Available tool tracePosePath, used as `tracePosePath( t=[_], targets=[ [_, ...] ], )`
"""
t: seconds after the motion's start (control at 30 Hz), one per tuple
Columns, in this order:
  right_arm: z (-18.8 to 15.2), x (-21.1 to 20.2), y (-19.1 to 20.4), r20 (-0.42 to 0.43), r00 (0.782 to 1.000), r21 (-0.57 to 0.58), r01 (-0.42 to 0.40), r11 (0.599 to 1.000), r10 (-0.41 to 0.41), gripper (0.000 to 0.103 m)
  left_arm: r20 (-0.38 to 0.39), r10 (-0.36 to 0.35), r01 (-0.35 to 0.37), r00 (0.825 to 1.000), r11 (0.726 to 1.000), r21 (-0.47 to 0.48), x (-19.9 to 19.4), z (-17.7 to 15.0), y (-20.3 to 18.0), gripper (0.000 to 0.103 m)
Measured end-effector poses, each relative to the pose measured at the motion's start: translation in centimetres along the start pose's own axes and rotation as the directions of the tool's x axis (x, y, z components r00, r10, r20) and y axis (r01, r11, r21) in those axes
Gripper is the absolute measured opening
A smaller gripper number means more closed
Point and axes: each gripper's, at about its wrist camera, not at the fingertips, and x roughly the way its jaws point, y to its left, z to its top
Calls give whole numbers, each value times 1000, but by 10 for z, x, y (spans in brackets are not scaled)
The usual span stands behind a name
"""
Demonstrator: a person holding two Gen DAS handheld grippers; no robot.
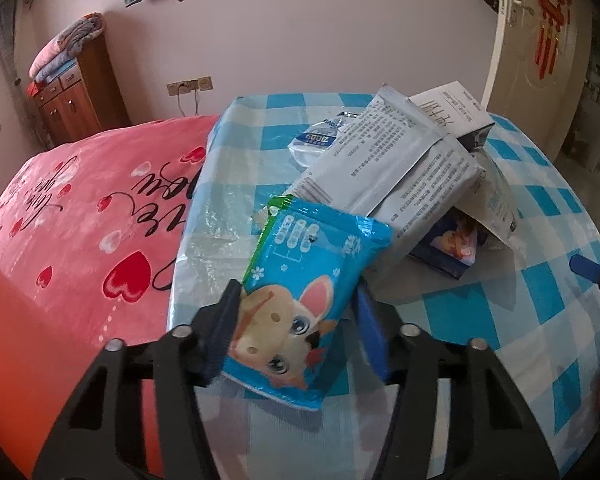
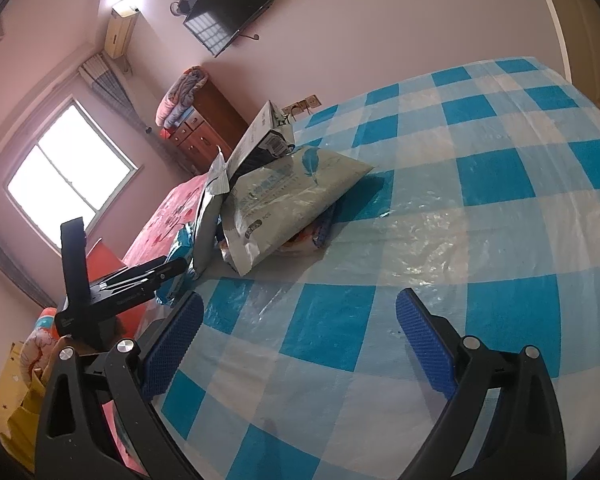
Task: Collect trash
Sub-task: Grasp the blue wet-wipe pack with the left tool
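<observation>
Clamped on the blue cat-print wrapper [image 1: 300,300], my left gripper [image 1: 296,320] holds it at the near edge of the checked table [image 1: 540,300], its far end tucked against the grey packets [image 1: 392,168] of the trash pile, while my right gripper [image 2: 300,344] hangs spread and empty over bare cloth. If I lift quickly, I judge the slick film could slip from the pads or drag the leaning packets down. Whatever lies under the pile is hidden, and no bin shows.

Both wrist views close, angled down; share checked table [image 1: 540,300] and packet pile [image 2: 284,200].
</observation>
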Motion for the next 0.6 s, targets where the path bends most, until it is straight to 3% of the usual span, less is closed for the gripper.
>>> tracePosePath(
  t=[0.13,0.37,0.6],
  targets=[
    [0,-1,-2,2,1000,10,-2,1000,2,96,2,-8,8,1000,999,-49,-3,1,6,46],
    [0,-1,-3,4,1000,15,-5,1000,5,96,72,15,-7,997,994,-108,-18,21,17,45],
    [0,-1,-4,3,1000,22,-9,1000,9,96,64,148,-141,987,985,-99,11,64,24,45]
  ],
)
